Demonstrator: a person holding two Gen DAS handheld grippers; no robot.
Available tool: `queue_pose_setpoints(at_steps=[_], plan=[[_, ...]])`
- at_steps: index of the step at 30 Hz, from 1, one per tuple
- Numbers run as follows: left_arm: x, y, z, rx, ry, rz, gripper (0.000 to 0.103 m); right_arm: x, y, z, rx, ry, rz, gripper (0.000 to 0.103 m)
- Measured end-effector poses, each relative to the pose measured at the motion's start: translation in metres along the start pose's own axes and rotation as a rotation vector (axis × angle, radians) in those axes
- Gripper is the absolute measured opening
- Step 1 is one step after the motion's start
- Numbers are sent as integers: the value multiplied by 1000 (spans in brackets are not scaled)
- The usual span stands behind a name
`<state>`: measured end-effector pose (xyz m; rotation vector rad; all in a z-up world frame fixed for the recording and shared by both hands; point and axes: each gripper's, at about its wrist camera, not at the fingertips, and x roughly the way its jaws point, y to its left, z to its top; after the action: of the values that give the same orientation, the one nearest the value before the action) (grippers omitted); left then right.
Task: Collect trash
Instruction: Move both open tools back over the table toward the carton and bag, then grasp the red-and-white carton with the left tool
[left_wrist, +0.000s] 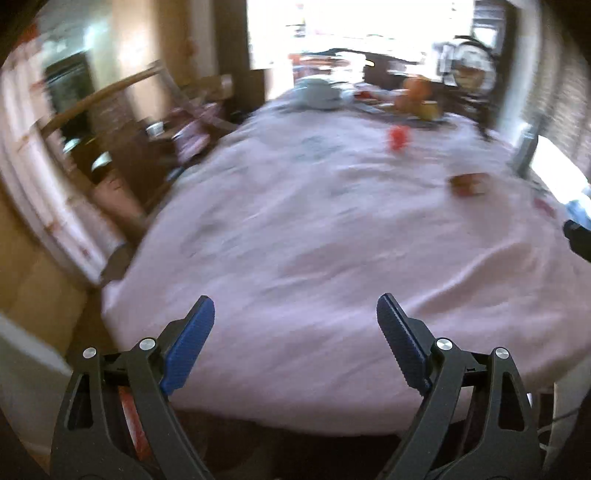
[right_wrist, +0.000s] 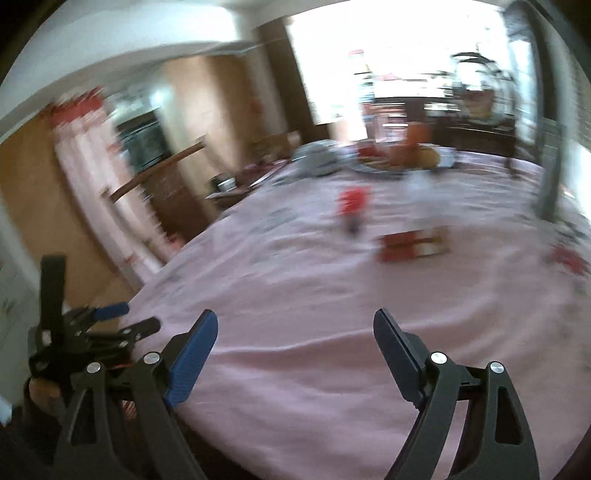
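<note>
1. Both pictures are blurry, so small things are hard to make out.
2. The left tool (left_wrist: 295, 306) sits at the bottom of its own view. Its two blue pads stand wide apart, with only pink cloth showing between them.
3. The right tool (right_wrist: 295, 321) sits at the bottom of its own view too. Its pads are also wide apart, with only cloth between them.
4. In the right view, the left tool shows again at the lower left edge. It is dark and partly cut off.
5. The worktop (left_wrist: 314, 240) is covered by a wrinkled pink cloth. Its near edge is hidden behind the tools.
6. A small red thing (left_wrist: 398, 136) stands on the cloth in the upper right of the left view. It could be trash, but it is too blurry to name. In the right view it (right_wrist: 354, 206) is right of the middle.
7. A flat red and tan packet (left_wrist: 468, 184) lies on the cloth, near the red thing but apart from it. In the right view it (right_wrist: 415, 245) is at the middle right.
8. At the far end of the worktop are a pale blue bowl shape (left_wrist: 317, 94) and something orange (left_wrist: 415, 96). Both are fuzzy.
9. The bright window (left_wrist: 351, 26) behind them washes out the top of the frame.
</note>
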<state>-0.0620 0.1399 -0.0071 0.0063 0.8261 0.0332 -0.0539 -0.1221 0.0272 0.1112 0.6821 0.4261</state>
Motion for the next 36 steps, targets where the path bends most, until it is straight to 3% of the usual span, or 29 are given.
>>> queue_pose_setpoints(at_steps=[3, 4, 8, 13, 17, 21, 27, 30, 32, 36], plan=[[-2, -44, 25, 82, -49, -19, 86, -26, -39, 15, 40, -58, -60, 85], [-1, -57, 33, 99, -54, -43, 86, -40, -54, 22, 42, -92, -125, 86], [6, -110, 67, 174, -76, -106, 86, -62, -94, 42, 44, -136, -248, 88], [43, -168, 106, 294, -63, -139, 87, -72, -134, 68, 110, -180, -276, 88], [95, -203, 124, 405, -57, -118, 87, -71, -160, 78, 158, -181, -280, 89], [142, -215, 134, 443, 20, -149, 86, -51, -182, 78, 178, -128, -271, 89], [191, -231, 145, 456, 107, -183, 74, -23, -199, 78, 203, -70, -265, 89], [205, -238, 144, 464, 140, -205, 56, -3, -203, 80, 205, -37, -257, 89], [213, -240, 143, 461, 167, -223, 22, 8, -202, 82, 206, -15, -251, 89], [210, -235, 145, 434, 167, -255, 4, 30, -194, 87, 174, 23, -244, 89]])
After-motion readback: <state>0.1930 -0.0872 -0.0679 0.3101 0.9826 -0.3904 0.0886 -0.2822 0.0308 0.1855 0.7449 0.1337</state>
